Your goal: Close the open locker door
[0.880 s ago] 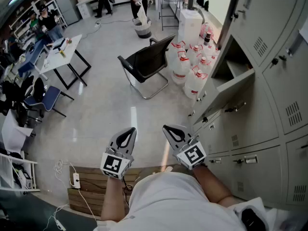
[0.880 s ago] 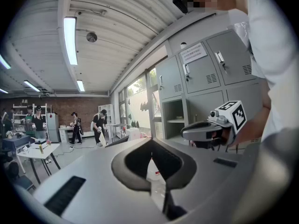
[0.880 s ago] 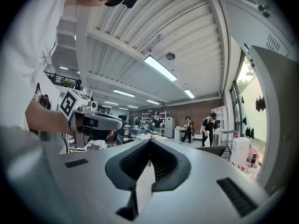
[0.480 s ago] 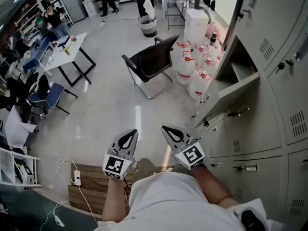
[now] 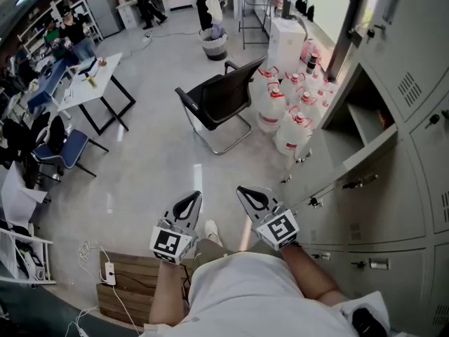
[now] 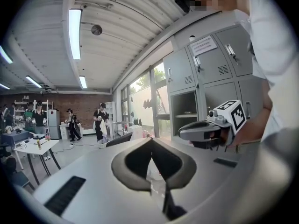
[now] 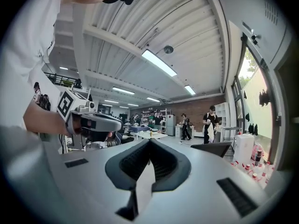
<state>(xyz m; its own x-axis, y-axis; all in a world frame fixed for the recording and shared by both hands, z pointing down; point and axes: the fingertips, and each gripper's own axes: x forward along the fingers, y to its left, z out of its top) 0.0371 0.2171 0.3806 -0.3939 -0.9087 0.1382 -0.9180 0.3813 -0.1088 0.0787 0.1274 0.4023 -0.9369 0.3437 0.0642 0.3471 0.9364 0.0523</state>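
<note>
The open locker door (image 5: 344,156) swings out from the grey locker bank (image 5: 414,181) on the right of the head view, baring a compartment (image 5: 358,114) with a shelf. My left gripper (image 5: 188,202) and right gripper (image 5: 251,194) are held side by side in front of my body, left of the door and apart from it. Both are shut with nothing between the jaws. In the left gripper view the left gripper (image 6: 152,144) shows its tips meeting, with the right gripper (image 6: 205,130) and the open compartment (image 6: 184,111) beyond. In the right gripper view the right gripper (image 7: 149,144) is shut too.
A black chair (image 5: 217,100) stands on the floor ahead, with several water jugs (image 5: 291,125) beside the lockers. A wooden board (image 5: 133,283) with a power strip lies at my feet. A white table (image 5: 91,76), a bin (image 5: 214,44) and people are farther back.
The head view has shifted: the lockers and open door sit farther right and lower in the frame. A shoe now shows between the grippers, which keep their places, still shut.
</note>
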